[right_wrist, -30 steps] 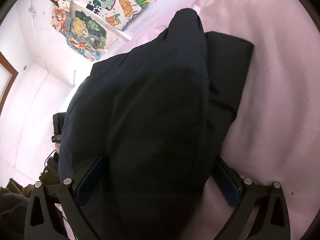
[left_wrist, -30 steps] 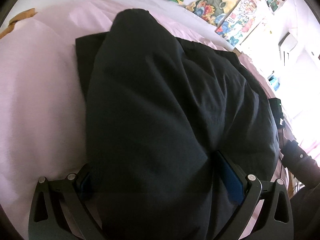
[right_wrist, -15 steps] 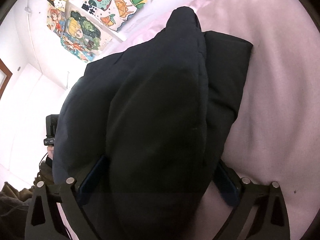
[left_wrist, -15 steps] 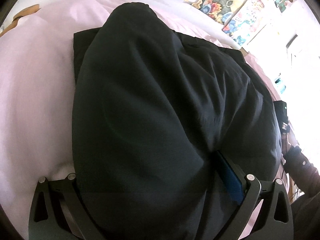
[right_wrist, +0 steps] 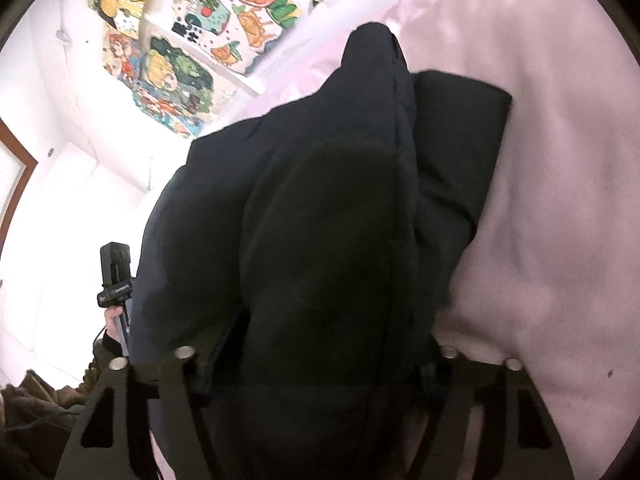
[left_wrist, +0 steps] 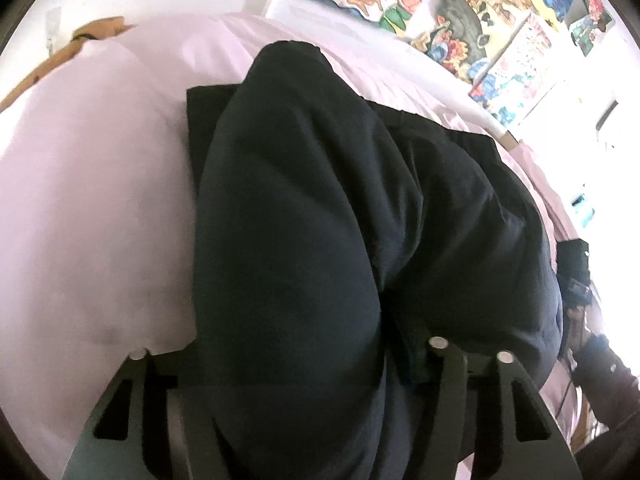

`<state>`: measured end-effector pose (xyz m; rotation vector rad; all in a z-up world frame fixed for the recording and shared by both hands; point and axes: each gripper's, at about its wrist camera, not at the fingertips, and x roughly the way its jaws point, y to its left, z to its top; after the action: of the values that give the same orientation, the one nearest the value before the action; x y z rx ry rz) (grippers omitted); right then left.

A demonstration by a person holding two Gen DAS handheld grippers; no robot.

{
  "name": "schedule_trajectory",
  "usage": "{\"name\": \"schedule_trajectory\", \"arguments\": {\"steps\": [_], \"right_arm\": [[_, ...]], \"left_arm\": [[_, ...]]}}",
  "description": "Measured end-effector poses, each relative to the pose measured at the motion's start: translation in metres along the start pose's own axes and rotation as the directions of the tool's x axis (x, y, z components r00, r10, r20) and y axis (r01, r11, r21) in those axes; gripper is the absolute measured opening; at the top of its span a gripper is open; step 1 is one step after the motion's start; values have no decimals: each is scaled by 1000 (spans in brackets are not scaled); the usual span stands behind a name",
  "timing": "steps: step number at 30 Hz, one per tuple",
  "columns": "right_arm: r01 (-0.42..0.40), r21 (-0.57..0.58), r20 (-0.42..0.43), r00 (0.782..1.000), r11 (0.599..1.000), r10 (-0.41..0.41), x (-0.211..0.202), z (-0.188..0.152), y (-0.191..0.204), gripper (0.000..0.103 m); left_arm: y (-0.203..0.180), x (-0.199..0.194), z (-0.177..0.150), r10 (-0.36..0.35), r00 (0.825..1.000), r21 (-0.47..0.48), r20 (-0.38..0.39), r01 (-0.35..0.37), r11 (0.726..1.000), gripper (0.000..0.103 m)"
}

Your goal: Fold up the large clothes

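Note:
A large dark padded garment (left_wrist: 320, 200) lies in a thick heap on the pink bed sheet (left_wrist: 100, 200), with a flat folded part under its far end. My left gripper (left_wrist: 296, 364) has its jaws closing on a bulky fold at the near edge; cloth fills the gap and hides the pads. In the right wrist view the same garment (right_wrist: 340, 200) runs away from me over the sheet (right_wrist: 560, 200). My right gripper (right_wrist: 316, 356) is closing on another thick fold, which bulges up between its fingers.
Colourful posters (left_wrist: 440, 4) hang on the white wall behind the bed. A brown wooden piece (left_wrist: 80, 40) sits at the far left corner. A hand on a black handle (right_wrist: 116, 276) shows beside the garment. Bare sheet lies left of the heap (left_wrist: 80, 260) and right of it (right_wrist: 560, 300).
Both pairs of jaws have drawn in from wide open onto the garment's near edge, bunching the cloth between them. The left gripper has lifted and tilted a little.

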<state>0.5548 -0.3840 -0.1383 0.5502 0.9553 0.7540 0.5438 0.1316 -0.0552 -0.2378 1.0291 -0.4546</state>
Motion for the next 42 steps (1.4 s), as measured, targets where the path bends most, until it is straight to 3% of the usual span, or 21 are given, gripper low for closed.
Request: {"name": "schedule_trajectory", "arguments": {"steps": [2,11,18,26,33,37,42], "right_arm": [[-9,-4,18,1000,1000,9,-4,-2,2,52],[54,-31,109,993,998,-50,-14,-12,33,32],[53,-57,171,984,997,-42,-30,-27,70,30],[226,-130,173,964,965,-202,-63,-64,167,28],[333,-190,122,942,924,-314,-87,-85,250,28],[337,-174,101,941,925,-323,-84,-102,256,28],[349,-149,19,937,925,-350,-68,-122,229,28]], "left_arm": [[-7,-3,-4,26,999,-3,26,-26,1000,42],[-42,-22,-11,95,992,-2,88,-96,995,21],[-74,-55,-19,107,989,38,102,-111,993,18],[-116,-119,-43,74,988,79,132,-85,993,17],[-132,-159,-62,97,992,102,79,-105,989,17],[-127,-157,-79,112,993,67,37,-115,991,17],[-112,-131,-105,116,993,8,-7,-116,993,17]]}}
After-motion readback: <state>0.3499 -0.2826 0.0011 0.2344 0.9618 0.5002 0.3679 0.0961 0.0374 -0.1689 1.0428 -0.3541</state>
